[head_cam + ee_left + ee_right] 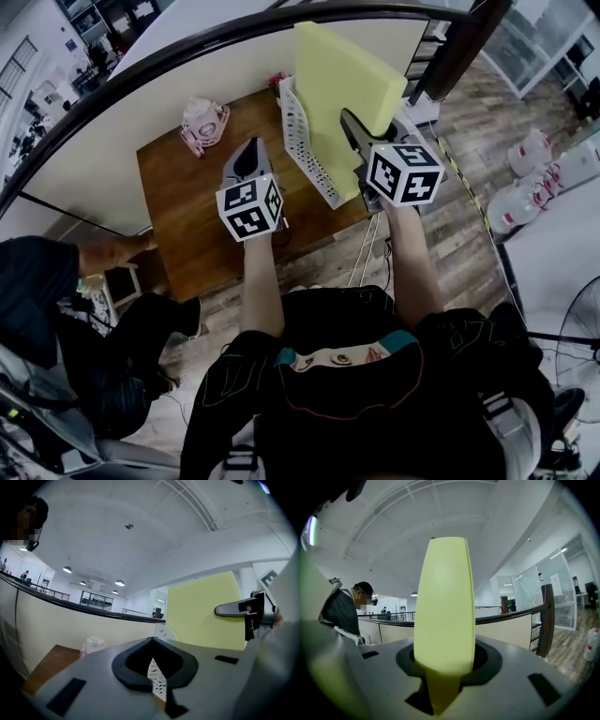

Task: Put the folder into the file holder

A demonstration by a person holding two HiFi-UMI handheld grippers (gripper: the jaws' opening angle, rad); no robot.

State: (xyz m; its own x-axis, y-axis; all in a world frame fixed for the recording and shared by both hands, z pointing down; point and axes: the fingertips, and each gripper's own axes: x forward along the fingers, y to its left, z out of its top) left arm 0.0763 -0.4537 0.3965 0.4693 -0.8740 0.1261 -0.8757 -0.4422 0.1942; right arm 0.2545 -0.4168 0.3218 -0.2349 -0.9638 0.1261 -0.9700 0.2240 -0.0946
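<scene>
By one file holder (306,141), right tool (354,131) grips one folder (337,70); left tool (250,150) closed.

No legible text, label or number anywhere.

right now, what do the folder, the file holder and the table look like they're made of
Folder: pale yellow, matte, standing flat without sagging; likely stiff plastic or card.
File holder: white, with rows of punched holes; perforated metal or moulded plastic, I cannot tell which.
Table: brown with grain streaks; wood or a wood-look laminate.
</scene>
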